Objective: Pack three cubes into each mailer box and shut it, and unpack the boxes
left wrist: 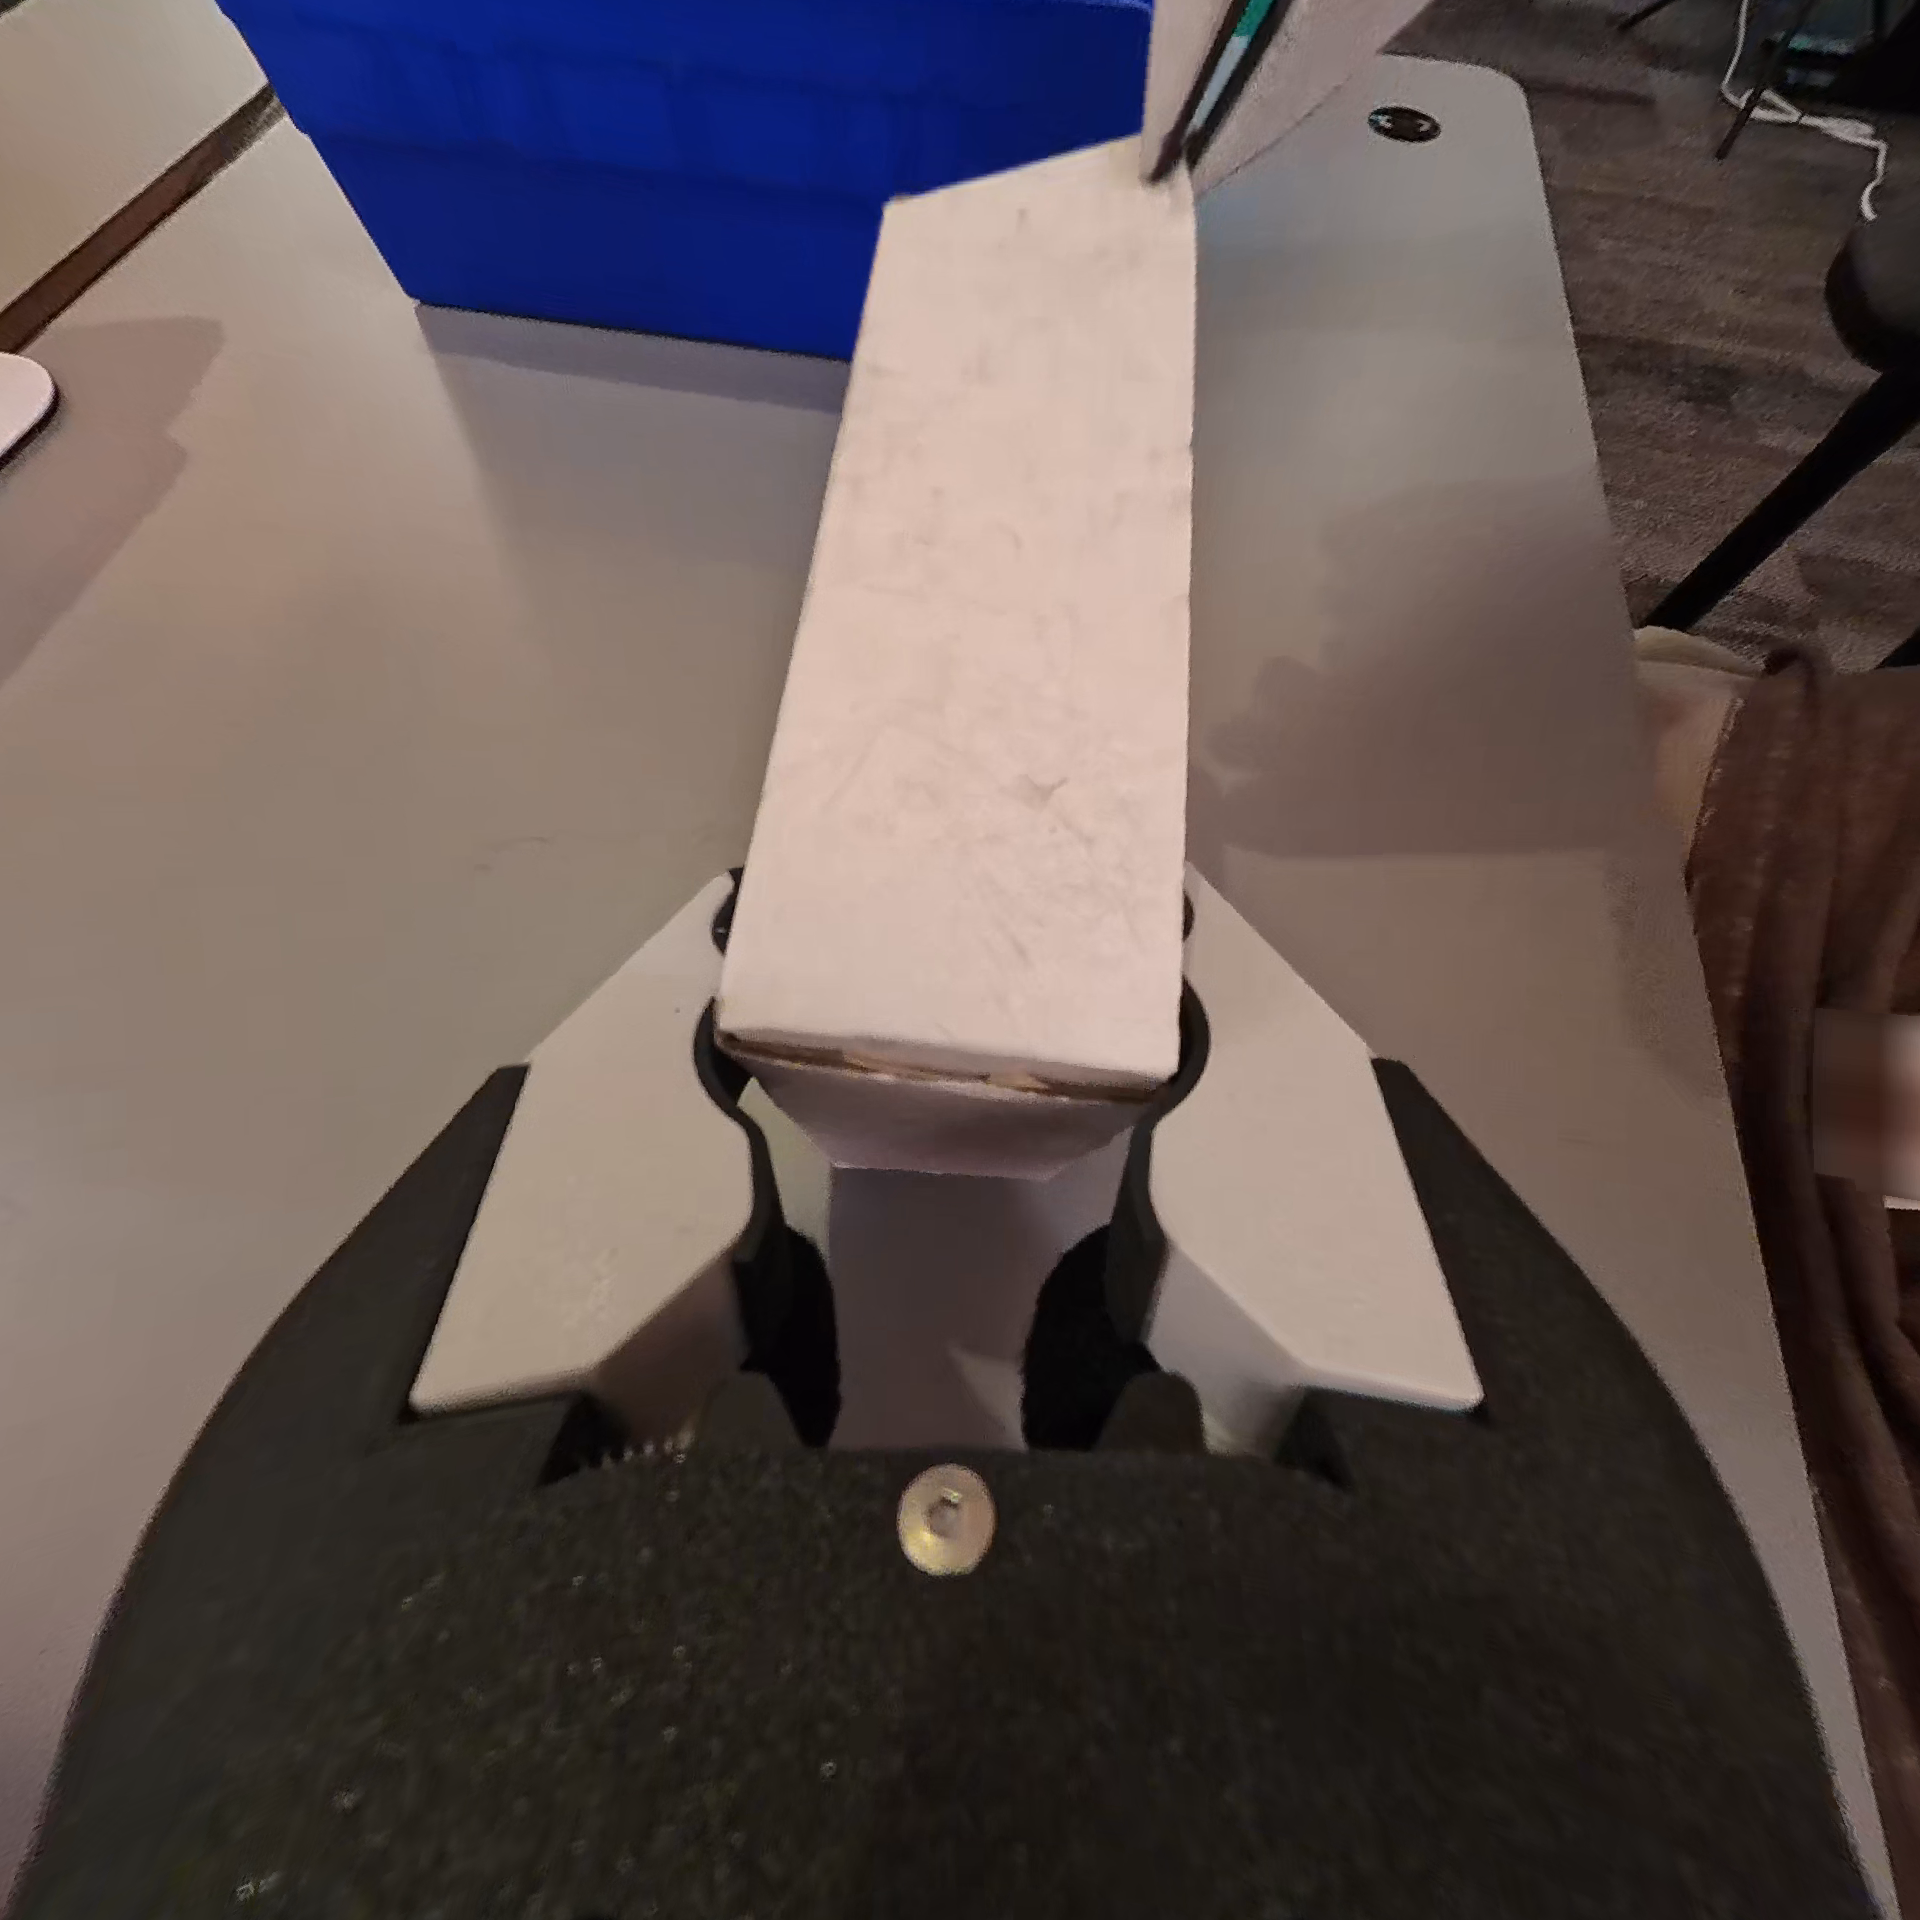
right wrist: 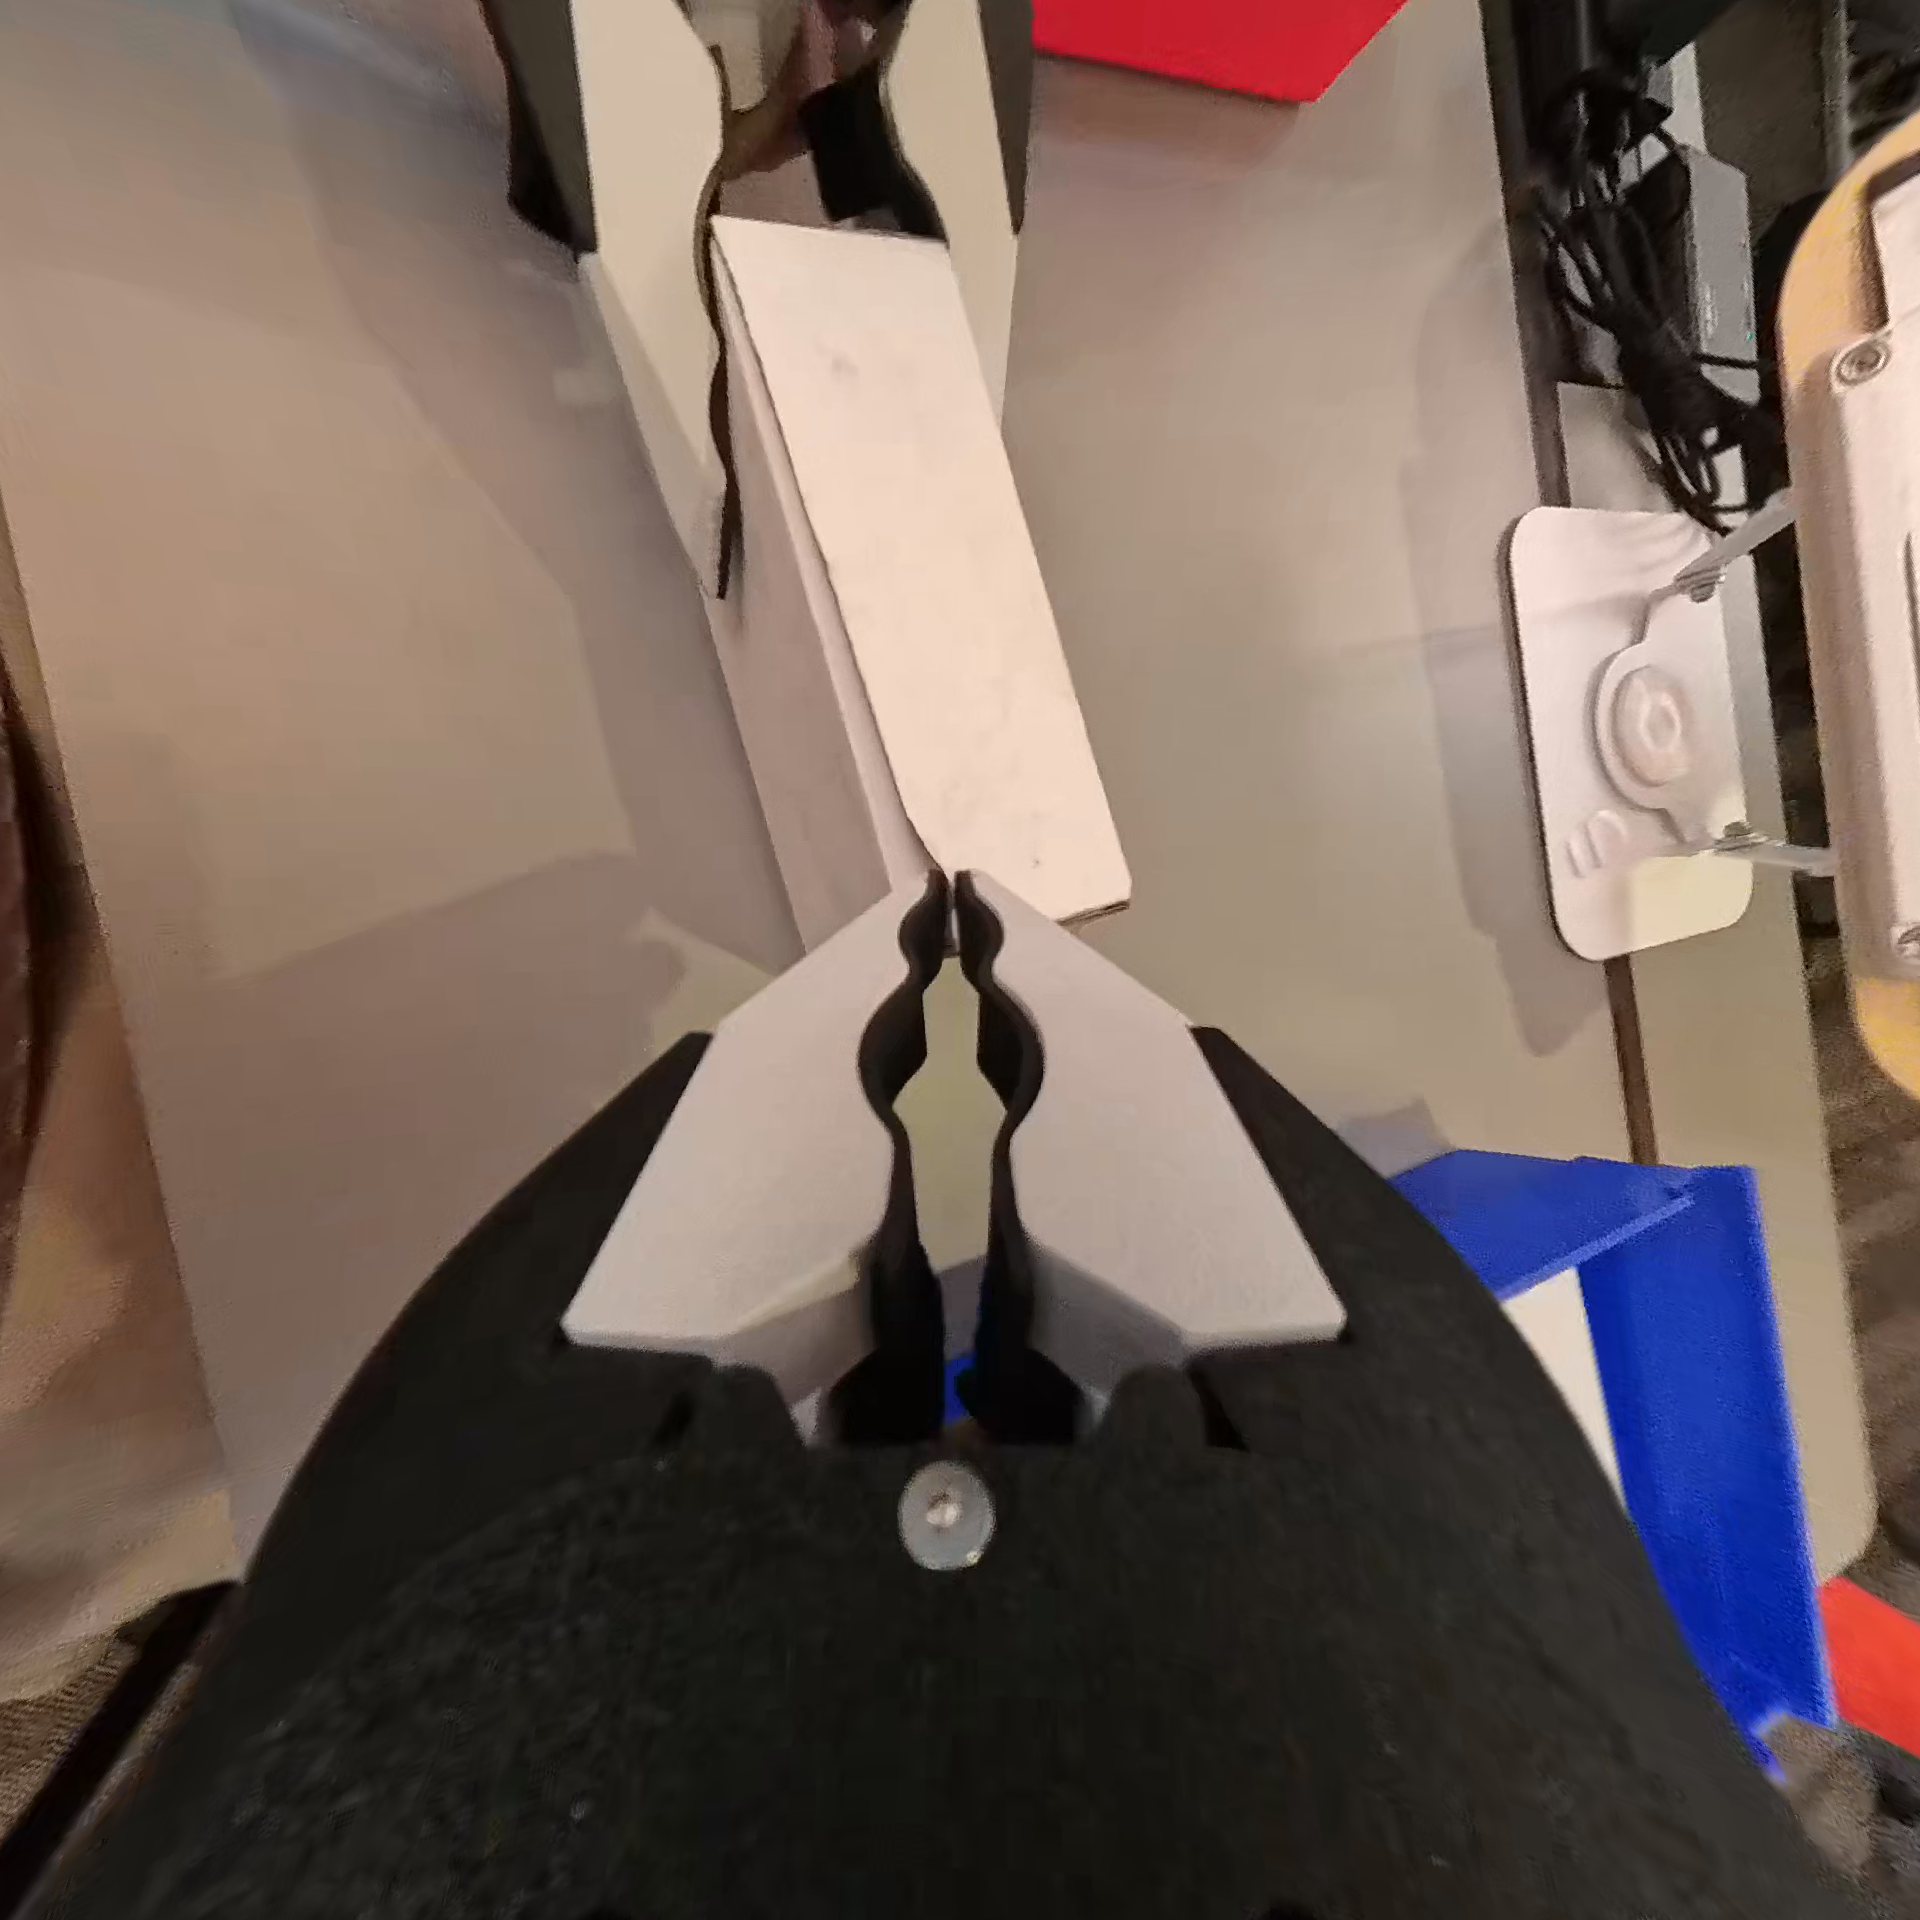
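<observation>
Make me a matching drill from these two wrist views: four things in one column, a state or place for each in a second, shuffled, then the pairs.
Things
1. left gripper
2. right gripper
3. white mailer box
4. blue bin

States or places
A. held between the two grippers, one at each end
B. jaws pinched on an edge at the far end of the box
C. on the table beyond the box in the left wrist view
D. jaws clamped across the sides of the near end of the box

Pairs: 1-D, 2-B, 3-A, 4-C
</observation>
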`<state>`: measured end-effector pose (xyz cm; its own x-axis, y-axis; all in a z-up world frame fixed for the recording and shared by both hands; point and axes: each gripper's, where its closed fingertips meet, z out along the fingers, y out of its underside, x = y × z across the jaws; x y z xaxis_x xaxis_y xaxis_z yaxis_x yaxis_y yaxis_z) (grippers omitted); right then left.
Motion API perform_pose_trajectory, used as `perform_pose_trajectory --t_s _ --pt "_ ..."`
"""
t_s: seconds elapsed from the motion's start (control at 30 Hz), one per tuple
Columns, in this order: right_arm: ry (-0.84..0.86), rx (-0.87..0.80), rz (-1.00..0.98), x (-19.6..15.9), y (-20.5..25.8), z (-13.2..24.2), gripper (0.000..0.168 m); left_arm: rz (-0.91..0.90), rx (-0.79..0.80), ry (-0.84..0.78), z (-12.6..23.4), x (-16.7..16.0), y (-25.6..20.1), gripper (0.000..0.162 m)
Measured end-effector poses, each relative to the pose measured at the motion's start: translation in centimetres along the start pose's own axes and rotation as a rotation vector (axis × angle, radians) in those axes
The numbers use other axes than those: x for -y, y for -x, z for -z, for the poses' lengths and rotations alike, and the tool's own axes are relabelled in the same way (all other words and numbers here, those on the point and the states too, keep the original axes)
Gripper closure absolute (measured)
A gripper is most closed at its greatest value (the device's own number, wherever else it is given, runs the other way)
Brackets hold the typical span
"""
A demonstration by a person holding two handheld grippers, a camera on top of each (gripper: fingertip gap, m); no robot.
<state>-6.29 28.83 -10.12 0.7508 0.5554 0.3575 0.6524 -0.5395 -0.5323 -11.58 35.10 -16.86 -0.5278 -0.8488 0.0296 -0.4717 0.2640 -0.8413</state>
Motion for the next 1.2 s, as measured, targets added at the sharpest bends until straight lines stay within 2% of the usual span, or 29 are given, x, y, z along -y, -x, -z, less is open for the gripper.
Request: perform_pose_trajectory --t_s 0.07,0.17,0.37,0.6,0.8,1.0,1.17,1.2 --pt "0.020 -0.012 -0.008 -0.4 0.0 -0.2 0.167 0.008 0.006 0.001 -0.1 0.1 0.1 0.088" --pt "0.113 -0.108 0.119 -0.7 0.3 -0.5 0.160 0.017 0.012 0.011 -0.5 0.2 0.1 0.087" --pt "0.034 -0.235 0.288 3.5 1.0 -2.7 0.153 0.020 0.010 0.006 -0.8 0.4 0.0 0.087" --pt "-0.029 -0.121 0.326 7.6 3.2 -5.4 0.147 0.027 0.018 -0.004 -0.9 0.5 -0.1 0.087" --pt "-0.012 -0.026 0.319 8.2 3.4 -5.9 0.167 0.020 0.009 -0.012 -0.9 0.6 -0.1 0.087" --pt "-0.052 -0.053 0.283 9.1 2.0 -4.7 0.168 0.010 0.001 -0.007 -0.9 0.6 -0.1 0.087" --pt "0.044 -0.063 0.304 7.6 1.9 -4.9 0.143 0.012 0.000 -0.008 -1.0 0.6 -0.1 0.087" --pt "0.057 -0.073 0.317 7.3 1.8 -5.0 0.143 0.012 -0.001 -0.009 -1.0 0.6 -0.1 0.087"
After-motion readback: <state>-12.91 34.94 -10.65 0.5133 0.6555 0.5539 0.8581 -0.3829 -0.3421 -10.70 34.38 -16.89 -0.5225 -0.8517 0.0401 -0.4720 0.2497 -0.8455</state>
